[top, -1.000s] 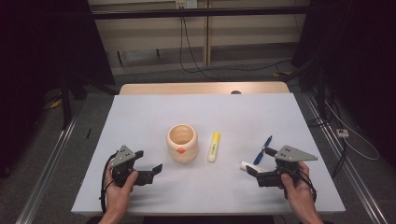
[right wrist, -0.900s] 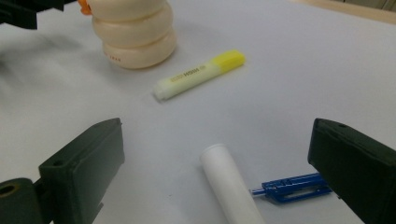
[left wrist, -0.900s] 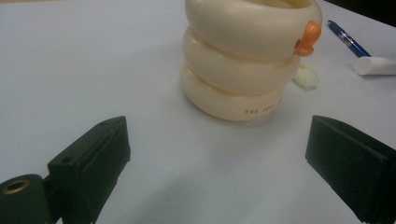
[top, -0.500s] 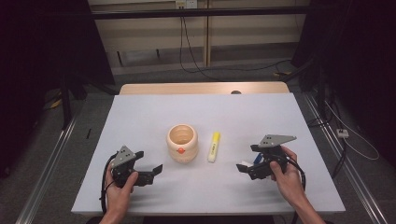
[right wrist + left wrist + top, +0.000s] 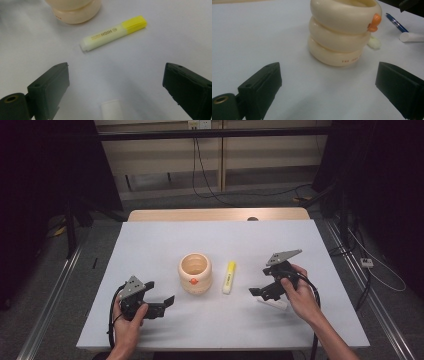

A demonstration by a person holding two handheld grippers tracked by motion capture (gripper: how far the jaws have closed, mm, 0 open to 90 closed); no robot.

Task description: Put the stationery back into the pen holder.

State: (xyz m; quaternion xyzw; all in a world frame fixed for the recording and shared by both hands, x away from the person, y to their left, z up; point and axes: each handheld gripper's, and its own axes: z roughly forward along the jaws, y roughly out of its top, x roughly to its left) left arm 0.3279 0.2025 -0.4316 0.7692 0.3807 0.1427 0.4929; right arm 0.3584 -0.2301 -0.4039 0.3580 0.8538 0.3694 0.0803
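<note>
A cream ringed pot (image 5: 195, 272) with an orange knob (image 5: 375, 22) stands mid-table. To its right lies a yellow highlighter (image 5: 229, 276), cap pointing away from the person. My left gripper (image 5: 160, 292) is open at the near left, aimed at the pot (image 5: 342, 32) with nothing between its jaws. Right of the highlighter, my right gripper (image 5: 261, 285) is also open. It points at the highlighter (image 5: 113, 33), and a white cylinder (image 5: 111, 110) lies just under and before its jaws. A blue pen (image 5: 397, 23) lies behind the white cylinder (image 5: 412, 37).
The white table (image 5: 150, 245) has bare room at the back and on the left. A wooden strip (image 5: 215, 215) runs along its far edge. Dark floor, cables and metal rails surround the table.
My right gripper has moved left and away from the person, toward the highlighter, and now covers the blue pen in the high view. The left gripper has stayed put.
</note>
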